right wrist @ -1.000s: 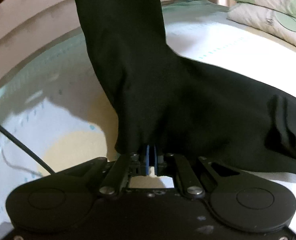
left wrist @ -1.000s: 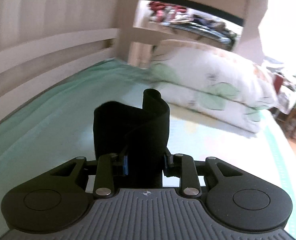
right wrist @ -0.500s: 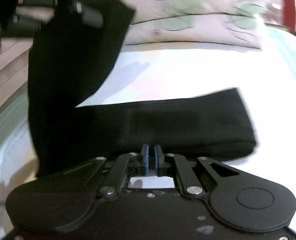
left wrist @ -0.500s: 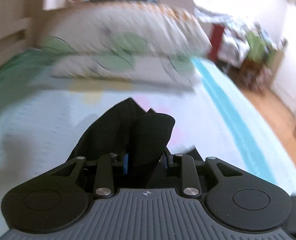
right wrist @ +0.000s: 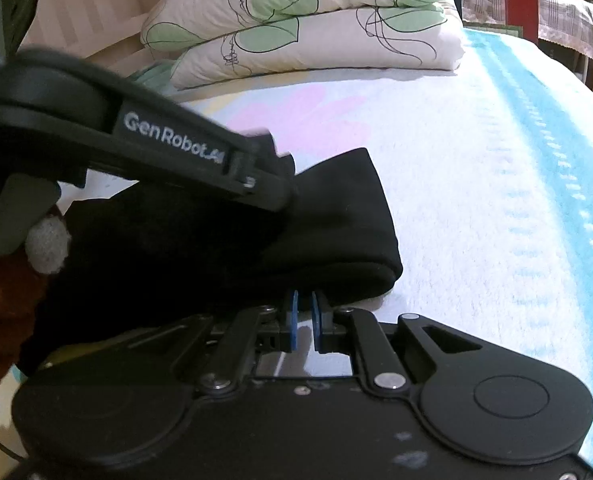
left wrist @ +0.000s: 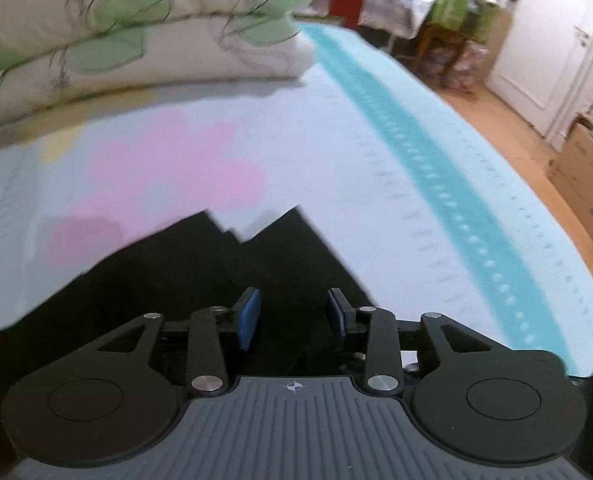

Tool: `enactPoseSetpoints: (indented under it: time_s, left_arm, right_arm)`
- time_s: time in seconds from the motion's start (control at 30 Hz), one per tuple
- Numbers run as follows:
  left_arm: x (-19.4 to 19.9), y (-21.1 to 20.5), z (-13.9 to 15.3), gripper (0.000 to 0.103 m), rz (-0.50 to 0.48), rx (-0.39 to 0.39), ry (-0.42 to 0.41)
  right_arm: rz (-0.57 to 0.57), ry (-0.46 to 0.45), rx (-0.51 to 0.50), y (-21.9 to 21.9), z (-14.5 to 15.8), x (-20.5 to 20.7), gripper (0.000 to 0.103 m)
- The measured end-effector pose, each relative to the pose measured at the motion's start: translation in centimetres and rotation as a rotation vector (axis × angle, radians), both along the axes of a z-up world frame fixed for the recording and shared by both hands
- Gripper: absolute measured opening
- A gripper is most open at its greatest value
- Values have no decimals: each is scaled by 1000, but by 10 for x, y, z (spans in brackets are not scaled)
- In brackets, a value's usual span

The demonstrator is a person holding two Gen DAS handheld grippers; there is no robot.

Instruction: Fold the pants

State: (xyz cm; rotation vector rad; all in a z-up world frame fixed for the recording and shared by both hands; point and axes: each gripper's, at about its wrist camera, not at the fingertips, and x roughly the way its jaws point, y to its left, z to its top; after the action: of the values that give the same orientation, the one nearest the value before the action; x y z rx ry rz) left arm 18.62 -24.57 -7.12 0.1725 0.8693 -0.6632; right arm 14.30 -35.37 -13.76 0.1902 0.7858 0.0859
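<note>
The black pants (left wrist: 168, 280) lie folded on the bed, their corners pointing toward the pillows. My left gripper (left wrist: 293, 314) hovers over them; its jaws are opening, the blue pads (left wrist: 250, 316) stand clear of the cloth, and the fabric lies beneath the gap. In the right wrist view the pants (right wrist: 336, 220) form a thick bundle with a rounded fold at the right. The left gripper (right wrist: 270, 178) reaches across it from the left. My right gripper (right wrist: 305, 312) is at the bundle's near edge, its jaws opening to a narrow gap with no cloth pinched.
Two stacked leaf-print pillows (left wrist: 136, 40) (right wrist: 304, 20) lie at the head of the bed. The sheet has a teal stripe (left wrist: 436, 168) near its right edge. Past that are wooden floor, a cardboard box (left wrist: 584, 184) and a white door. A brown sleeve (right wrist: 0, 312) shows at left.
The pants, held up in both grippers a second ago, have been swung over and laid down folded on the bed. Both grippers' jaws have parted and released the fabric.
</note>
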Motion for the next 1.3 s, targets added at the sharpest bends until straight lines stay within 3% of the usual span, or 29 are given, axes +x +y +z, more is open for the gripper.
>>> enactPoseSetpoints:
  time_s: [0.1, 0.2, 0.37, 0.5, 0.63, 0.8, 1.07, 1.3]
  left_arm:
    - [-8, 15, 18, 36, 19, -52, -33]
    - [2, 41, 33, 39, 118, -65, -45]
    - [7, 113, 29, 39, 330, 38, -56]
    - [4, 151, 3, 40, 401, 113, -6]
    - [-3, 166, -25, 40, 384, 151, 62]
    - [-15, 170, -50, 40, 295, 230, 77]
    - [-15, 179, -57, 40, 266, 187, 66]
    - [-22, 181, -55, 40, 260, 167, 67]
  right_arm:
    - [-17, -17, -11, -4, 7, -10, 12]
    - [-29, -42, -31, -5, 15, -26, 14]
    - [-79, -96, -22, -6, 29, -32, 23]
    - [-75, -125, 3, -1, 35, -26, 33]
    - [-39, -130, 25, 9, 35, -10, 41]
    - [8, -93, 40, 8, 23, 27, 46]
    - [15, 25, 131, -9, -9, 62, 49]
    - [59, 44, 203, -14, -16, 72, 57]
